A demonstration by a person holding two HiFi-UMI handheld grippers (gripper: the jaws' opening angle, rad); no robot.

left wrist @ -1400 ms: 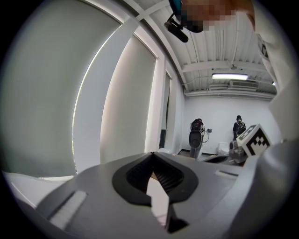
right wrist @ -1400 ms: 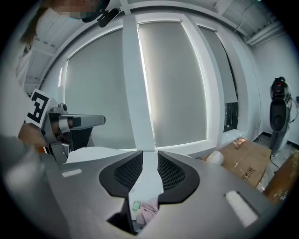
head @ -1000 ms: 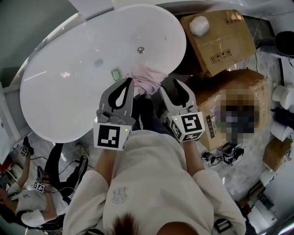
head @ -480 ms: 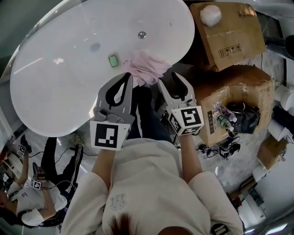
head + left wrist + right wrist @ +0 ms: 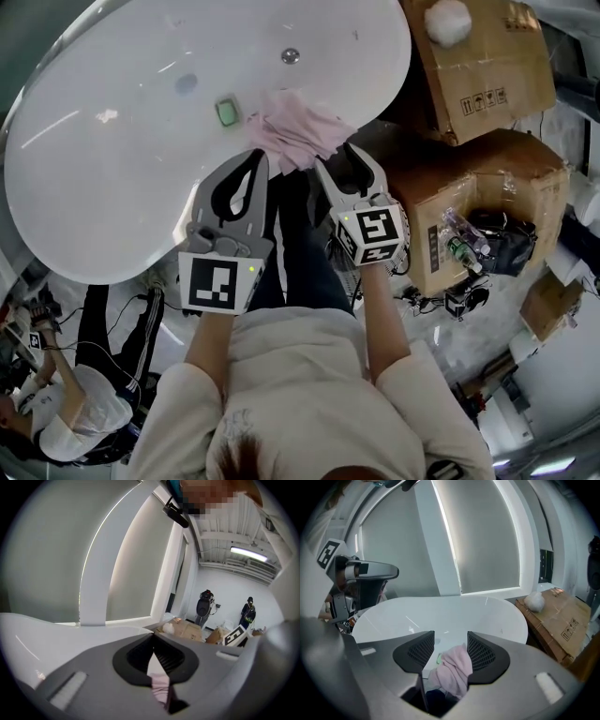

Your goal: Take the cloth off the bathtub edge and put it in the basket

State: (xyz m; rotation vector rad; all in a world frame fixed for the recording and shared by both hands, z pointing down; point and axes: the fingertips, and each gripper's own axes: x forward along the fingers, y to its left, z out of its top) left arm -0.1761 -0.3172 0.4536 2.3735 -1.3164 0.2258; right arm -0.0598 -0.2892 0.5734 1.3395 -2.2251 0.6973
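A crumpled pink cloth (image 5: 295, 131) hangs over the near edge of the white bathtub (image 5: 141, 169). My right gripper (image 5: 337, 159) is open, with its tips just short of the cloth's right side. In the right gripper view the cloth (image 5: 454, 665) shows through the gap of that gripper (image 5: 451, 641), close to the right pad and not pinched. My left gripper (image 5: 259, 157) is shut and empty, its tip just left of the cloth. In the left gripper view its jaws (image 5: 152, 640) meet, with a strip of cloth (image 5: 160, 688) visible below them.
A small green object (image 5: 226, 113) lies on the tub rim beside the cloth. Stacked cardboard boxes (image 5: 478, 66) crowd the right, one open box (image 5: 487, 225) holding bottles and a black bag. A white ball (image 5: 448, 21) rests on the top box. A person crouches at lower left (image 5: 56, 412).
Both grippers have sunk toward the tub edge, and their tips now flank the cloth's near side. The cloth has not moved on the rim.
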